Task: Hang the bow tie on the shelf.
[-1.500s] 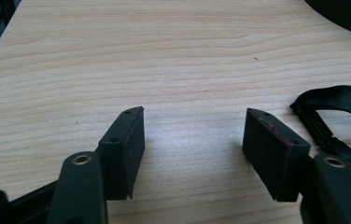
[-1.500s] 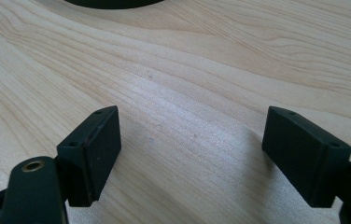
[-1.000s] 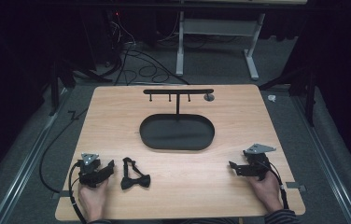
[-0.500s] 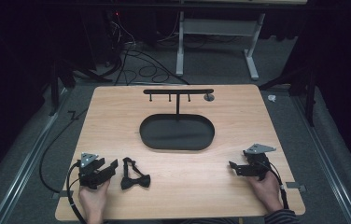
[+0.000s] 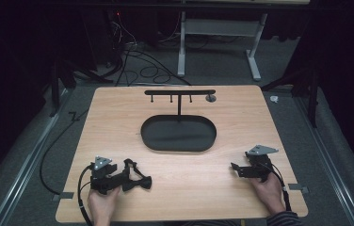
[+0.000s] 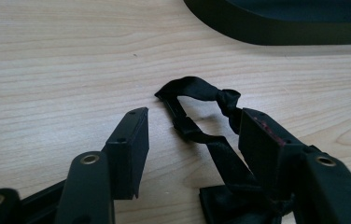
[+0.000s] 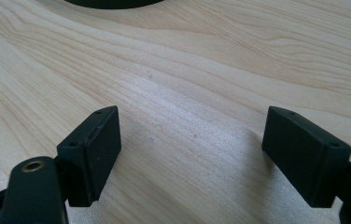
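Observation:
A black bow tie [image 5: 140,181] with a looped strap [image 6: 197,88] lies flat on the wooden table near the front left. My left gripper [image 5: 124,176] is open and low over it. In the left gripper view [image 6: 194,120] the strap runs between the two jaws, and the right jaw covers part of the bow. At the front right my right gripper [image 5: 235,167] is open above bare wood, with nothing between its jaws [image 7: 190,121].
A black oval tray [image 5: 148,139] sits mid-table, and a T-shaped stand [image 5: 180,92] with small hooks rises from its far side. The tray's rim shows in the left gripper view [image 6: 281,32] and in the right gripper view [image 7: 113,3]. Cables lie on the floor behind the table.
My left gripper has moved right up to the bow tie, so its open jaws now straddle the strap. The right gripper has hardly moved.

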Demonstrator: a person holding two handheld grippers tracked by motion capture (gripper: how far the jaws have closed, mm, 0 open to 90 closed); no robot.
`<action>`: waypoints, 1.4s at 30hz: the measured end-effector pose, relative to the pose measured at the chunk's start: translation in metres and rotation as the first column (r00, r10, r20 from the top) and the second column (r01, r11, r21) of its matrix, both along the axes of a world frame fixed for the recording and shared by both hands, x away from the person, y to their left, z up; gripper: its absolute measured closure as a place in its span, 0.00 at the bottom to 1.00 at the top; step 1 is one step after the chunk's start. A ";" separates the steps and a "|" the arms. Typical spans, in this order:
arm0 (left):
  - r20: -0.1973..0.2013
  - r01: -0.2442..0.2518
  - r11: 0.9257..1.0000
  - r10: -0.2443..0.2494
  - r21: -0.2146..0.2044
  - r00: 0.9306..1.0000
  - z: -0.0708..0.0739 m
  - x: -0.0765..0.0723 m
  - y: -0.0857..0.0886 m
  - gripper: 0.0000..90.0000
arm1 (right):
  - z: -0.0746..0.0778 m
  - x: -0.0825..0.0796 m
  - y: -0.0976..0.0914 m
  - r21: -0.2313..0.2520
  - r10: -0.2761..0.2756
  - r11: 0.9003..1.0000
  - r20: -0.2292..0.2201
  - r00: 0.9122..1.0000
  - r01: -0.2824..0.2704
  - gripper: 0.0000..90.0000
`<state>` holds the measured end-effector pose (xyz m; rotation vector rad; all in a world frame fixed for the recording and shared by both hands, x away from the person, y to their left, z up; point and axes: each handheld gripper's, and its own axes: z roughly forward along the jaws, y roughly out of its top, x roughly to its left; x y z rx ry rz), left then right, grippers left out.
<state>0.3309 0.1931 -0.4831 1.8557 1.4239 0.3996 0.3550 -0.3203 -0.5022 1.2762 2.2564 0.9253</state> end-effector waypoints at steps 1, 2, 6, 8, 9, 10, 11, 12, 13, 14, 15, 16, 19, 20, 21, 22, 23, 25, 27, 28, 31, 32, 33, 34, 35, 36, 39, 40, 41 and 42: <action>-0.008 -0.002 1.000 0.002 0.006 1.000 -0.001 0.000 -0.001 0.49 | 0.000 0.000 0.000 0.000 0.001 1.000 0.000 1.000 -0.001 0.23; -0.023 -0.008 1.000 0.008 0.013 1.000 -0.003 0.002 -0.003 0.50 | 0.000 0.000 0.000 0.000 0.000 1.000 0.000 1.000 0.000 0.23; -0.037 -0.013 1.000 0.013 0.023 0.999 -0.006 0.003 -0.005 0.51 | 0.000 0.000 0.000 0.001 -0.001 1.000 -0.001 1.000 0.001 0.23; -0.043 -0.013 0.999 0.015 0.032 0.999 -0.009 0.004 -0.007 0.53 | 0.000 0.000 0.000 0.000 0.001 1.000 0.000 1.000 -0.001 0.23; -0.045 -0.011 0.999 0.013 0.038 0.999 -0.010 0.004 -0.007 0.55 | 0.000 0.000 0.000 0.000 0.000 1.000 0.000 1.000 0.000 0.23; -0.047 -0.012 0.999 0.014 0.041 0.999 -0.011 0.004 -0.008 0.56 | 0.000 0.000 0.000 0.000 0.000 1.000 0.000 1.000 0.000 0.23; -0.047 -0.019 0.999 0.022 0.047 0.999 -0.012 0.004 -0.008 0.56 | 0.000 0.000 0.000 0.000 0.000 1.000 0.000 1.000 0.000 0.23; -0.034 -0.028 0.998 0.030 0.056 0.999 -0.013 0.003 -0.009 0.58 | 0.000 0.000 0.000 0.000 0.001 1.000 0.000 1.000 -0.001 0.23; -0.027 -0.031 0.997 0.033 0.066 0.999 -0.013 0.003 -0.010 0.58 | 0.000 0.000 0.000 0.000 0.001 1.000 0.000 1.000 -0.001 0.23; -0.018 -0.036 0.996 0.038 0.081 0.999 -0.014 0.002 -0.011 0.58 | 0.000 0.000 0.000 0.000 0.001 1.000 0.000 1.000 -0.001 0.23; -0.013 -0.037 0.996 0.039 0.087 0.999 -0.014 0.002 -0.011 0.60 | 0.000 0.000 0.000 0.000 0.001 1.000 0.000 1.000 -0.001 0.23; -0.005 -0.042 0.995 0.043 0.092 0.999 -0.015 0.001 -0.012 0.60 | 0.000 0.000 0.000 0.000 0.000 1.000 -0.001 1.000 0.000 0.23; 0.011 -0.051 0.993 0.050 0.104 0.999 -0.016 0.000 -0.012 0.67 | 0.000 0.000 0.000 0.000 0.000 1.000 0.000 1.000 0.000 0.23; 0.018 -0.056 0.992 0.055 0.109 0.998 -0.016 -0.001 -0.012 0.69 | 0.000 0.000 0.000 0.000 0.000 1.000 0.000 1.000 0.000 0.23; 0.021 -0.058 0.992 0.056 0.112 0.998 -0.017 -0.001 -0.012 0.71 | 0.000 0.000 0.000 0.000 0.001 1.000 0.000 1.000 -0.001 0.23; 0.026 -0.057 0.991 0.054 0.121 0.998 -0.017 -0.002 -0.012 0.72 | 0.000 0.000 0.000 0.000 -0.001 1.000 -0.001 1.000 0.001 0.23; 0.029 -0.057 0.990 0.054 0.126 0.998 -0.017 -0.002 -0.012 0.74 | 0.000 0.000 0.000 0.000 0.000 1.000 0.000 1.000 0.000 0.23; 0.036 -0.064 0.988 0.059 0.137 0.998 -0.017 -0.003 -0.013 0.78 | 0.000 0.000 0.000 0.000 0.000 1.000 0.000 1.000 0.000 0.23; 0.037 -0.066 0.988 0.062 0.139 0.997 -0.017 -0.004 -0.013 0.82 | 0.000 0.000 0.000 0.000 0.000 1.000 0.000 1.000 0.000 0.23; 0.037 -0.066 0.988 0.061 0.139 0.997 -0.017 -0.004 -0.013 0.84 | 0.000 0.000 0.000 0.000 0.001 1.000 0.000 1.000 -0.001 0.23; 0.035 -0.060 0.988 0.056 0.140 0.998 -0.017 -0.005 -0.013 0.90 | 0.000 0.000 0.000 0.000 0.000 1.000 0.000 1.000 0.000 0.23; 0.038 -0.060 0.988 0.055 0.140 0.998 -0.017 -0.005 -0.013 0.92 | 0.000 0.000 0.000 0.000 0.001 1.000 0.000 1.000 -0.001 0.23; 0.039 -0.057 0.988 0.051 0.142 0.998 -0.018 -0.005 -0.014 0.95 | 0.000 0.000 0.000 0.000 0.000 1.000 0.000 1.000 0.000 0.23; 0.039 -0.053 0.989 0.048 0.141 0.998 -0.018 -0.005 -0.014 0.96 | 0.000 0.000 0.000 0.000 0.000 1.000 0.000 1.000 0.000 0.23; 0.037 -0.047 0.989 0.042 0.138 0.998 -0.017 -0.005 -0.014 0.96 | 0.000 0.000 0.000 0.000 0.000 1.000 0.000 1.000 0.000 0.23; 0.032 -0.039 0.991 0.035 0.131 0.999 -0.017 -0.004 -0.013 0.96 | 0.000 0.000 0.000 0.000 0.001 1.000 0.000 1.000 -0.001 0.23; 0.022 -0.028 0.993 0.026 0.114 0.999 -0.016 -0.003 -0.012 0.98 | 0.000 0.000 0.000 0.001 -0.001 1.000 -0.001 1.000 0.001 0.23; 0.024 -0.027 0.994 0.024 0.108 0.999 -0.016 -0.004 -0.011 0.98 | 0.000 0.000 0.000 0.001 -0.001 1.000 -0.001 1.000 0.001 0.23; 0.027 -0.023 0.995 0.020 0.100 0.999 -0.014 -0.004 -0.011 0.98 | 0.000 0.000 0.000 0.001 0.000 1.000 0.002 1.000 0.000 0.23; 0.035 -0.023 0.995 0.020 0.094 0.999 -0.013 -0.005 -0.011 0.98 | 0.000 0.000 0.000 0.001 -0.001 1.000 0.001 1.000 0.001 0.23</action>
